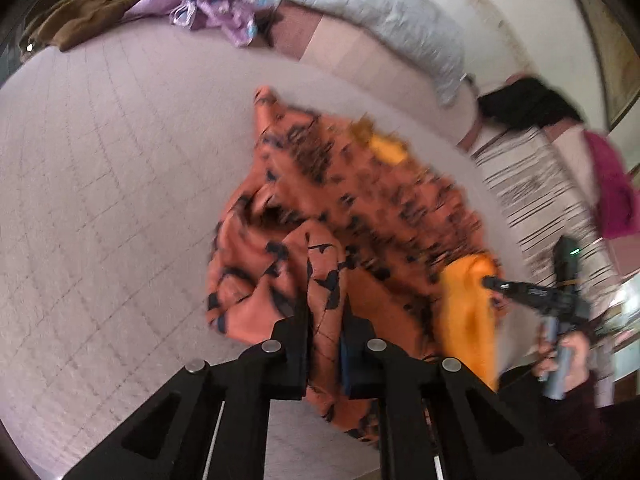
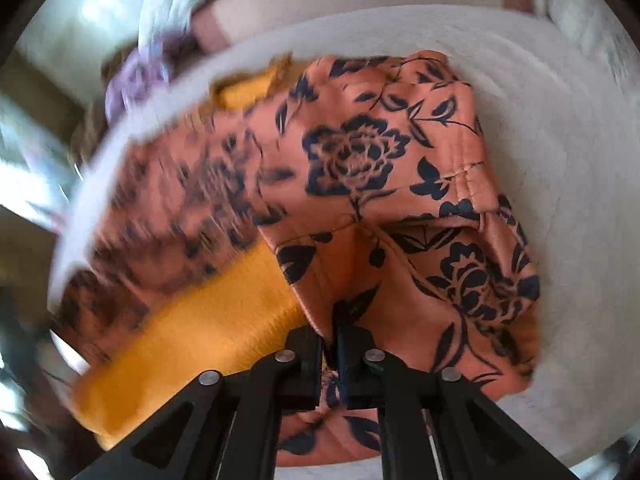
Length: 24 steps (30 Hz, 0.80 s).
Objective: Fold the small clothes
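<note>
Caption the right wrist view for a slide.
Right gripper shut on the floral garment, its yellow lining showing, over a pale bed.

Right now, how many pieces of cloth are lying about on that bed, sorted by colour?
Orange flowered garment with yellow lining, pinched by the left fingers and the right fingers: 1
Purple clothes: 1 heap, pieces too bunched to separate
Brown cloth: 1
Pale quilt: 1
Black cloth: 1
Magenta cloth: 1
Total: 6
</note>
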### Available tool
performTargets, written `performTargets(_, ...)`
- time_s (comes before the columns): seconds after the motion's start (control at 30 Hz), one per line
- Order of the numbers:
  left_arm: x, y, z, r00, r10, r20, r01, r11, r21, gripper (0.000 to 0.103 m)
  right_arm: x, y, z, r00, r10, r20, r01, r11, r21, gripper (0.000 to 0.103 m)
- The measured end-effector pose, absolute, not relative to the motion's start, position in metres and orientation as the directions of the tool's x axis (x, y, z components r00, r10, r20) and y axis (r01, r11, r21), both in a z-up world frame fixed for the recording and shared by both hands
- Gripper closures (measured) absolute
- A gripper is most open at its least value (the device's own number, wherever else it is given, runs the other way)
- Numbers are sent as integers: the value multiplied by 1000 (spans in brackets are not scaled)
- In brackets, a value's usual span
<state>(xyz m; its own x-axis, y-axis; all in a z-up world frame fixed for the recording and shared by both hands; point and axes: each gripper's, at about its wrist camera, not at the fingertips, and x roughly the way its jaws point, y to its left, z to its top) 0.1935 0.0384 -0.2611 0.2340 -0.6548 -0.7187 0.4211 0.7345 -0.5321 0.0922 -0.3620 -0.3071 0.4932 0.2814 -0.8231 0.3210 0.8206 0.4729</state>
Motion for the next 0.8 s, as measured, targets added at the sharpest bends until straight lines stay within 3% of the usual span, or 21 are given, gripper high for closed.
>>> performTargets(0.17,221,48,-227,239,-784,-573,362,620,-696,92,84,-407,-272,638,301,-708,343,713,612,99)
performTargets(0.23,241,47,-213,265,-790,-552,332,613,-718,92,86,-430,-256,701,277,-657,355,664,659,99)
performTargets(0.27,254,45,-207,293,-776,-558,316,630,-710,92,93,-458,-245,760,237,-605,375,601,706,99)
performTargets(0.37,297,34,-202,368,-719,-589,255,688,-679,91,103,-482,-245,800,191,-569,392,551,737,99)
performTargets(0.5,344,-2,-235,385,-638,-667,172,760,-627,90,124,-522,-270,840,122,-528,432,437,789,99)
performTargets(0.63,374,-31,-283,420,-566,-709,80,802,-592,87,154,-532,-313,772,158,-616,513,416,751,95)
performTargets(0.7,383,-38,-295,409,-558,-722,40,802,-597,80,167,-535,-323,746,172,-643,517,459,722,95)
performTargets(0.8,381,-36,-292,450,-591,-669,44,763,-645,66,162,-542,-322,795,191,-575,467,413,782,95)
